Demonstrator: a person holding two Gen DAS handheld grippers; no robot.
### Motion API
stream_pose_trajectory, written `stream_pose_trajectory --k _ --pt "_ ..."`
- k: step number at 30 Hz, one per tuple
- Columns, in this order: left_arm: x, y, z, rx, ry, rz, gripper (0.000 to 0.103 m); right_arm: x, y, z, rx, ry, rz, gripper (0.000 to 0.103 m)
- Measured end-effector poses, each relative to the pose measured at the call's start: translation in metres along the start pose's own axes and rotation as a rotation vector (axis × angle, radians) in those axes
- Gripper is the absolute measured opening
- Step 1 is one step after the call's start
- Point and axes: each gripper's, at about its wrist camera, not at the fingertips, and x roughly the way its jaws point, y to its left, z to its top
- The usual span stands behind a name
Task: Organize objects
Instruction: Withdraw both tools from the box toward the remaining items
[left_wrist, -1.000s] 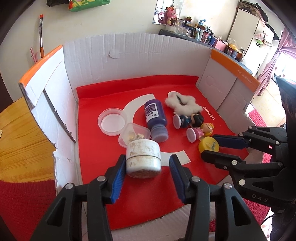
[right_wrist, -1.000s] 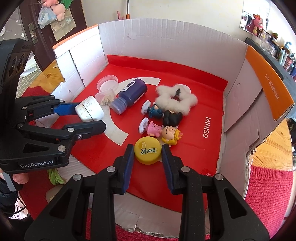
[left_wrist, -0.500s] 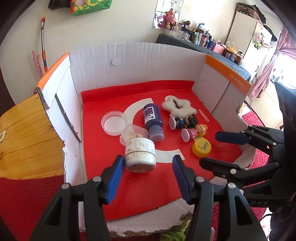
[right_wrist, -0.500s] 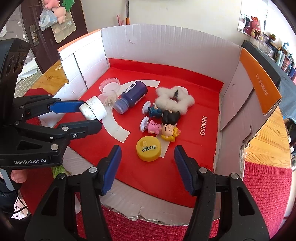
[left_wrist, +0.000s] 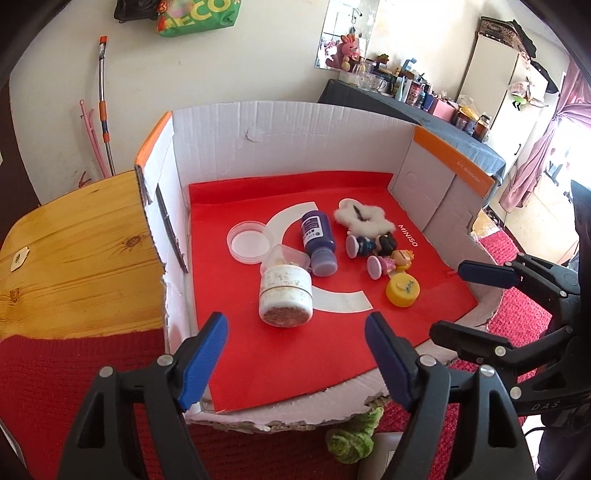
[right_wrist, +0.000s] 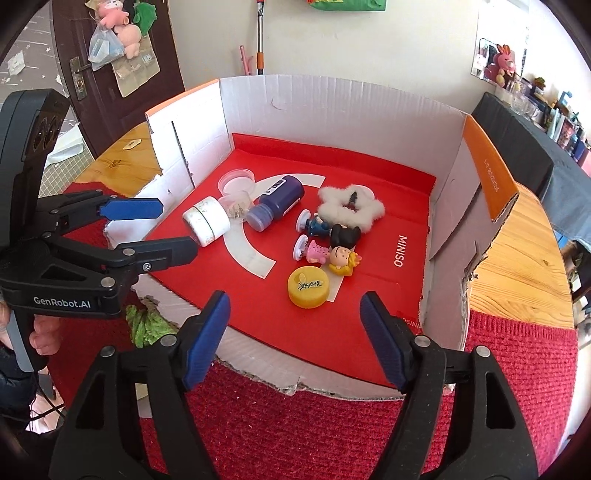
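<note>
Cardboard box (left_wrist: 295, 140) holding white jar (left_wrist: 285, 291), purple bottle (left_wrist: 317, 240), figurines (left_wrist: 388, 258), both grippers' fingers (left_wrist: 203, 360) opening, empty.

The clear cup (left_wrist: 291, 256) sits partly hidden behind the white jar (left_wrist: 285, 295).

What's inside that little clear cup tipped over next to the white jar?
The clear cup lies on its side between the white jar and the purple bottle. Small pale bits show through its wall; what they are is too small to tell.
</note>
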Motion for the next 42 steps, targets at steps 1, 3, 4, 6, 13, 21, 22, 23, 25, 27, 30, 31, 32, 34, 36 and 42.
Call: stream_pose_trajectory --k 1,3,4,6,13,21,22,23,25,27,30,31,32,34,36,42 --pt "-0.001 -0.001 -0.001 0.000 -0.003 0.000 0.081 -0.003 0.000 -0.001 -0.001 -0.006 -0.001 0.074" --pt "-0.005 -0.002 -0.002 0.002 -0.012 0.001 0.085 -0.007 0.002 -0.003 -0.003 -0.019 -0.007 0.080" --pt "-0.007 -0.002 -0.003 0.003 -0.018 0.003 0.086 -0.009 0.003 -0.004 -0.003 -0.024 -0.008 0.081" --pt "-0.011 -0.003 -0.004 0.005 -0.029 0.008 0.091 -0.013 0.003 -0.006 -0.003 -0.035 -0.009 0.085" --pt "-0.019 -0.003 -0.005 -0.002 -0.043 0.018 0.095 -0.026 0.007 -0.014 -0.012 -0.062 -0.020 0.092" --pt "-0.028 -0.005 -0.009 0.001 -0.064 0.029 0.103 -0.039 0.010 -0.020 -0.014 -0.083 -0.014 0.097" --pt "-0.029 -0.006 -0.009 0.001 -0.064 0.030 0.103 -0.040 0.011 -0.020 -0.015 -0.084 -0.011 0.097" --pt "-0.029 -0.006 -0.009 0.001 -0.063 0.030 0.103 -0.041 0.012 -0.021 -0.016 -0.086 -0.011 0.098" --pt "-0.030 -0.005 -0.010 -0.002 -0.062 0.031 0.103 -0.043 0.014 -0.023 -0.019 -0.088 -0.011 0.098" --pt "-0.032 -0.005 -0.012 -0.004 -0.061 0.032 0.103 -0.046 0.016 -0.025 -0.022 -0.089 -0.008 0.098" --pt "-0.034 -0.004 -0.015 -0.009 -0.061 0.031 0.103 -0.049 0.018 -0.026 -0.023 -0.094 -0.004 0.098" --pt "-0.035 -0.004 -0.016 -0.010 -0.061 0.030 0.103 -0.050 0.019 -0.027 -0.022 -0.096 -0.001 0.098" --pt "-0.036 -0.004 -0.017 -0.011 -0.061 0.029 0.103 -0.051 0.019 -0.028 -0.021 -0.097 0.003 0.098" --pt "-0.038 -0.005 -0.019 -0.011 -0.061 0.027 0.103 -0.051 0.022 -0.030 -0.023 -0.096 0.009 0.098" --pt "-0.041 -0.006 -0.021 -0.009 -0.060 0.020 0.103 -0.051 0.025 -0.032 -0.027 -0.094 0.012 0.098" --pt "-0.044 -0.012 -0.030 -0.001 -0.055 0.000 0.103 -0.049 0.032 -0.039 -0.034 -0.083 0.023 0.098"
